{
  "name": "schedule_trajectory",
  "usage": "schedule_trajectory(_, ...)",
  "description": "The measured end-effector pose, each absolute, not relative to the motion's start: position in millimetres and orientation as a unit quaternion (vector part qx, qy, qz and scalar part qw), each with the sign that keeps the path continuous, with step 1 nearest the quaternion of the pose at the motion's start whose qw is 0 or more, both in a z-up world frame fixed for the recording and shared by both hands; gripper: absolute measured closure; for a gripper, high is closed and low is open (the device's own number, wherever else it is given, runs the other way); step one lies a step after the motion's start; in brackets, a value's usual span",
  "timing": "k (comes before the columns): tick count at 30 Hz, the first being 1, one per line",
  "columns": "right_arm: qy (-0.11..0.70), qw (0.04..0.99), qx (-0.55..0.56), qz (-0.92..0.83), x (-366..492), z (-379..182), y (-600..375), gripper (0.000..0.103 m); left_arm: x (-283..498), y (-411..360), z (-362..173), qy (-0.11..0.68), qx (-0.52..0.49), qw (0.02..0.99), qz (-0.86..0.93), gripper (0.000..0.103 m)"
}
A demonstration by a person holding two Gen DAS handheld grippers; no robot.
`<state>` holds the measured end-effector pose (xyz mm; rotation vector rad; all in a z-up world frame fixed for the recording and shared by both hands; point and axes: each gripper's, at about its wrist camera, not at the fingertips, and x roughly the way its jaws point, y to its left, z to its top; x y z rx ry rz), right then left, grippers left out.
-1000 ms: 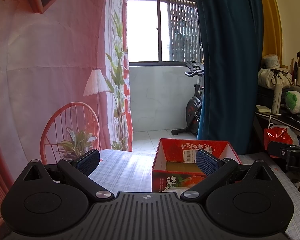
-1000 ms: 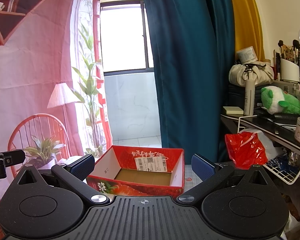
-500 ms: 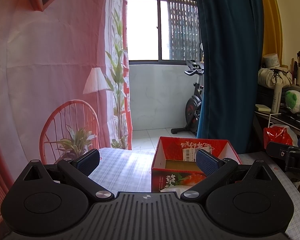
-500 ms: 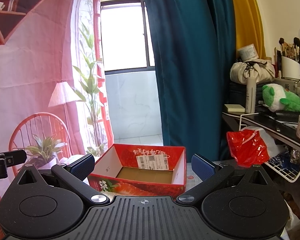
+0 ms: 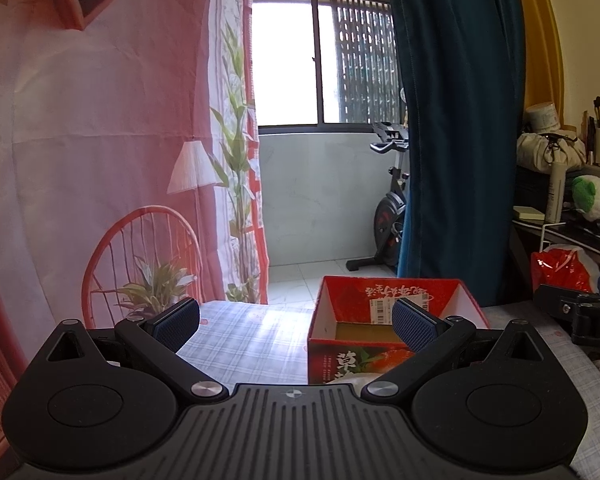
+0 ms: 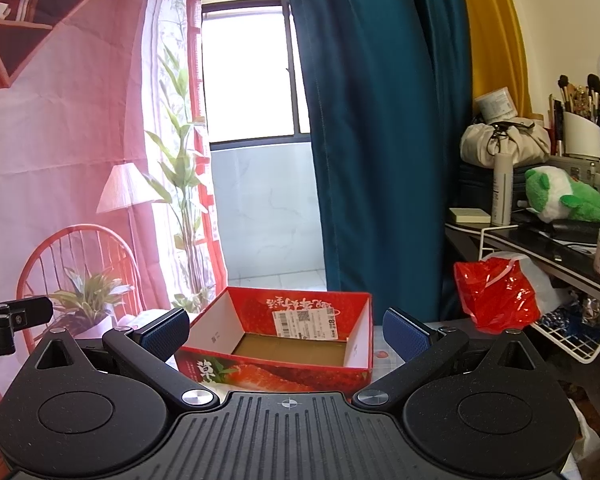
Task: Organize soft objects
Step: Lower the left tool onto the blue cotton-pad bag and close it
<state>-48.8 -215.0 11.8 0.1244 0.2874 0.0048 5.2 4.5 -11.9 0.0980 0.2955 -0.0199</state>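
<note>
An open red strawberry-print cardboard box (image 6: 276, 368) stands on the checked tablecloth (image 5: 252, 340), and what I see of its inside is bare. My right gripper (image 6: 286, 330) hovers just in front of it, open, with nothing between its blue pads. My left gripper (image 5: 296, 322) is open too and holds nothing; the box (image 5: 328, 356) sits ahead and to its right, behind the right pad. A green and white plush toy (image 6: 560, 196) lies on the dark shelf at the right. Something white (image 5: 352, 380) shows at the box's near side, mostly hidden by the gripper body.
A red plastic bag (image 6: 496, 296) hangs beside a white wire basket (image 6: 576, 332) at the right. The shelf carries a white bottle (image 6: 502, 190), a cloth bag (image 6: 504, 140) and a brush holder (image 6: 580, 136). A teal curtain (image 6: 380, 140) hangs behind the box. An exercise bike (image 5: 388, 216) stands by the window.
Both grippers have stayed open. The right view has drifted slightly, so the box and shelf sit a little further right in it; the left view is almost unchanged.
</note>
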Motion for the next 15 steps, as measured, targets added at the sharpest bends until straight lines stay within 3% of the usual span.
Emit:
schedule_trajectory(8, 0.133, 0.988, 0.073, 0.019, -39.9, -23.9, -218.1, 0.0, 20.2, 5.0, -43.1, 0.157, 0.06, 0.986, -0.013, 0.0)
schedule_trajectory(15, 0.175, 0.981, 0.073, 0.028, -27.1, -60.8, -213.5, 0.001, 50.1, 19.9, -83.2, 0.245, 0.008, 0.968, -0.062, 0.0)
